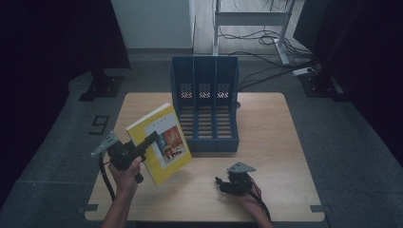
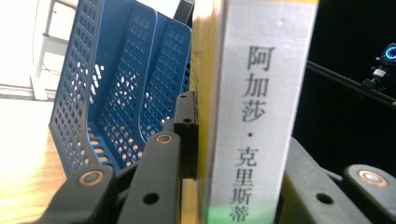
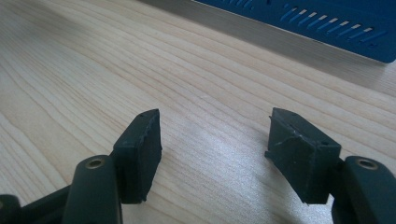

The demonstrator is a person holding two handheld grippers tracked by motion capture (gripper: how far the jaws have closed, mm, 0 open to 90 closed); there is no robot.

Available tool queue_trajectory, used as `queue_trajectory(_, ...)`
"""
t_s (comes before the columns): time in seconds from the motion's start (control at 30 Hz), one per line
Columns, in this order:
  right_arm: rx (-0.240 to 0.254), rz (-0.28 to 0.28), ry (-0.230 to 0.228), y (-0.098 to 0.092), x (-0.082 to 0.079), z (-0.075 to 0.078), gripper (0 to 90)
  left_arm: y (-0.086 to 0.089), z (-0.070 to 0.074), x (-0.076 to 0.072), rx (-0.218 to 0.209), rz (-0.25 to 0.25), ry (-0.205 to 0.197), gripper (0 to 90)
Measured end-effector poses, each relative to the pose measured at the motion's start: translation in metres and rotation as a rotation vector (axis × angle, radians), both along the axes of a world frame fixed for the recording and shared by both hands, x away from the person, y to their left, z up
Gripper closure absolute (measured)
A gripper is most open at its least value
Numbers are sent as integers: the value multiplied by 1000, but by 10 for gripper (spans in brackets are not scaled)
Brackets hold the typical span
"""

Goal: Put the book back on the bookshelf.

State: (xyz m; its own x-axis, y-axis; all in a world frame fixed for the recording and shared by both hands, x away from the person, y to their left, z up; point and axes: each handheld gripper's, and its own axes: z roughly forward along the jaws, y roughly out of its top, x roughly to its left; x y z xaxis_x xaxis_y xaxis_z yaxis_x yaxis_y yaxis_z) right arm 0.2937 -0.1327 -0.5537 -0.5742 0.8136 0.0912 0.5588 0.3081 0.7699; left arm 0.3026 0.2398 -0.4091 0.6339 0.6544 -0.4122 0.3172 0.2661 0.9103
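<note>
High view shows the left tongs (image 1: pixel 153 138) pinching a yellow book (image 1: pixel 161 142) by its spine edge, holding it tilted above the table (image 1: pixel 266 142), just left of the blue rack (image 1: pixel 205 102). Left gripper view confirms the grip: both jaws press on the grey spine (image 2: pixel 252 116), with the rack's slots (image 2: pixel 121 93) beyond. The right tongs (image 1: pixel 222 183) rest low near the table's front edge, spread with nothing between them, as the right gripper view shows (image 3: pixel 215 144). The step in hand looks like carrying the book to the rack. Next, the book likely needs turning upright, lining up with a slot, then lowering in.
</note>
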Motion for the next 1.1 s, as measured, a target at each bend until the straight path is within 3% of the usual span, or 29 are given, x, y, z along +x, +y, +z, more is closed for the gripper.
queue_trajectory(0.33,-20,-1,-9,2,-1,0,342,1,3,8,6,18,-5,754)
queue_trajectory(1.1,-18,-1,-8,2,-1,0,342,-4,11,19,21,23,-9,754)
